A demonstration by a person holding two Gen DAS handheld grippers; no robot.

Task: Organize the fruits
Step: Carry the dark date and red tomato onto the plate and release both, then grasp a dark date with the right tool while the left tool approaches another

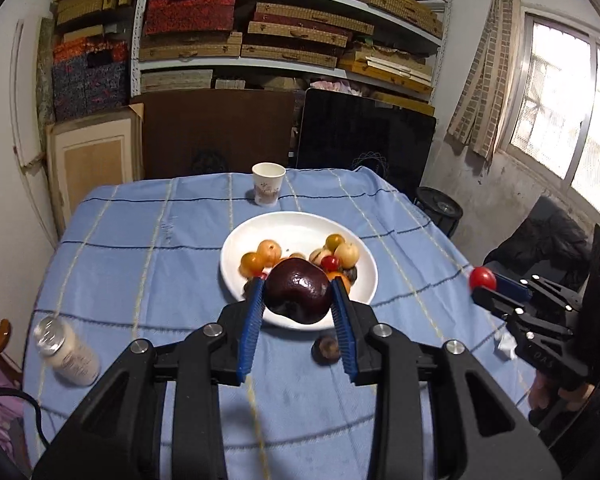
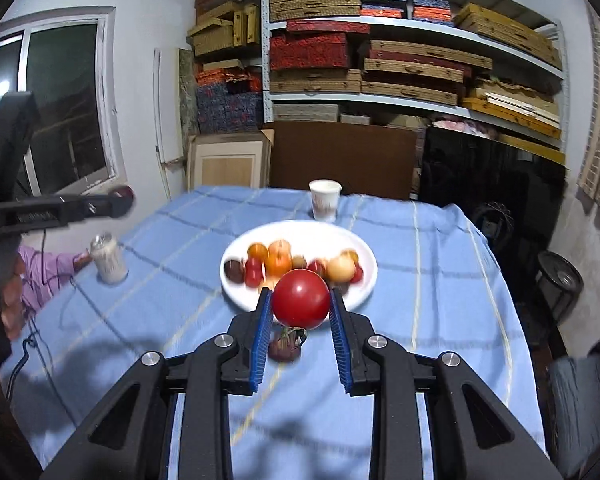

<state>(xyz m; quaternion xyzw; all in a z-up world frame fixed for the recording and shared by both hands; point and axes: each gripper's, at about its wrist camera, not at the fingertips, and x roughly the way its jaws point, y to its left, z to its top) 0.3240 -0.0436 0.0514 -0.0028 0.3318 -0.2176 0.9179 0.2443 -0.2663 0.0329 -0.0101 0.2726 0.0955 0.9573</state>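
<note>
My left gripper (image 1: 299, 284) is shut on a dark purple fruit (image 1: 299, 296), held in the air in front of the white plate (image 1: 296, 226). My right gripper (image 2: 300, 295) is shut on a red tomato (image 2: 301, 304), also lifted over the near rim of the plate (image 2: 300, 230). Several small orange, red and pale fruits lie on the plate. One small brown fruit (image 1: 326, 352) sits on the blue cloth just before the plate, also seen in the right wrist view as the brown fruit (image 2: 286, 346). The right gripper (image 1: 485, 285) shows at the right edge, the left gripper (image 2: 125, 199) at the left.
A paper cup (image 1: 267, 184) stands behind the plate. A white bottle (image 1: 70, 354) stands at the table's left side. The table has a blue checked cloth (image 1: 148, 264). Shelves of boxes fill the back wall. A dark chair (image 1: 548, 240) and a round stool (image 1: 440, 208) are to the right.
</note>
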